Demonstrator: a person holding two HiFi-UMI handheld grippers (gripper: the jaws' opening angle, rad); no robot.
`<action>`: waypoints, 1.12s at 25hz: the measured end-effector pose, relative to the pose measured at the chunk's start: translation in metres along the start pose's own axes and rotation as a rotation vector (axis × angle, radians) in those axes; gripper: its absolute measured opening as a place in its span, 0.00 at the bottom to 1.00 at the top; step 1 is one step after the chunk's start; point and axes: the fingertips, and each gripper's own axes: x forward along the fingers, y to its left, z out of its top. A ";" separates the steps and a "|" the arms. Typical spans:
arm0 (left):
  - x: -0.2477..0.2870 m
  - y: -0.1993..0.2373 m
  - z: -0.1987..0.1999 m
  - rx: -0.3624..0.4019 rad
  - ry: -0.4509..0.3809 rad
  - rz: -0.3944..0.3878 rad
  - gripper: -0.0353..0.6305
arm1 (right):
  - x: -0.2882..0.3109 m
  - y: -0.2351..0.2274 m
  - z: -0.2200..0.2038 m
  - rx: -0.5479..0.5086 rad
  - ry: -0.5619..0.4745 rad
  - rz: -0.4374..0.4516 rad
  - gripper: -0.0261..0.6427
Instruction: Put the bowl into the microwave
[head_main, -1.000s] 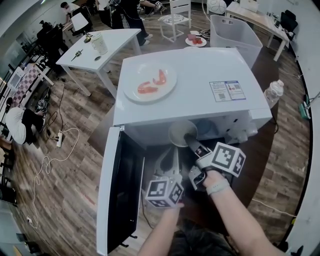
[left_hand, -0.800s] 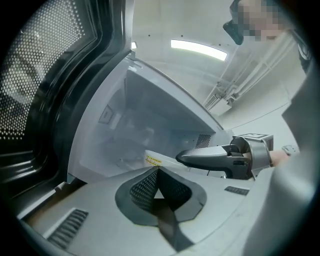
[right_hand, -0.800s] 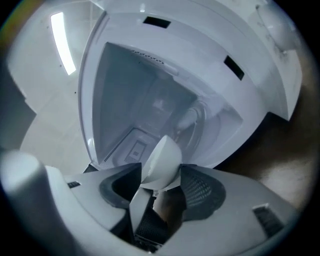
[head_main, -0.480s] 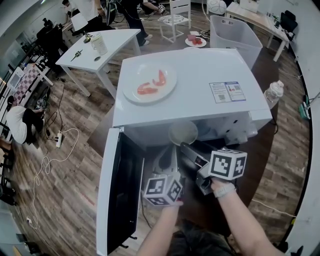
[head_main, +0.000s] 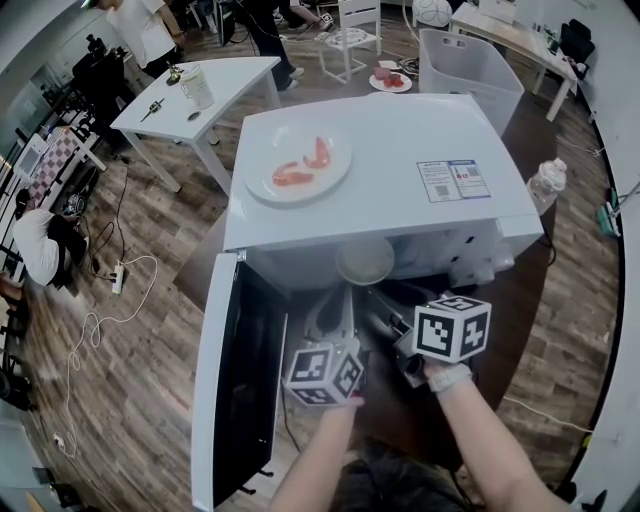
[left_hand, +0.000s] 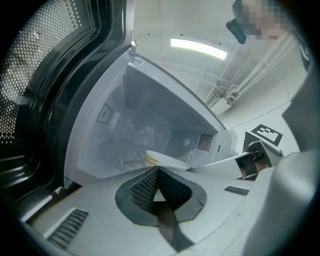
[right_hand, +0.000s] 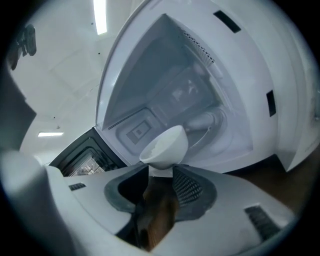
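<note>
On the dark table (head_main: 522, 300) stands the white microwave (head_main: 380, 170), its door (head_main: 235, 380) swung wide to the left. The white bowl (head_main: 365, 262) sits just inside the opening. The right gripper (right_hand: 161, 172) points at the bowl, jaws apart and closing on nothing. The left gripper (left_hand: 157, 172) has its jaw tips together, empty.

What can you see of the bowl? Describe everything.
The bowl is small, round, white and glossy like ceramic, with a short foot and a yellow side label. It looks empty and stands upright on the open microwave's floor, near the front. The right claw, closing on nothing, is just short of it.
</note>
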 end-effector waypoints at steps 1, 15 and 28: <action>0.000 0.000 0.000 0.001 0.001 0.000 0.05 | 0.000 -0.001 0.001 0.007 -0.007 -0.003 0.26; 0.010 0.004 0.003 -0.006 0.003 -0.019 0.05 | 0.004 -0.006 0.007 0.047 -0.061 -0.014 0.14; 0.022 0.009 0.007 -0.009 0.012 -0.028 0.05 | 0.014 -0.007 0.018 0.103 -0.110 -0.007 0.07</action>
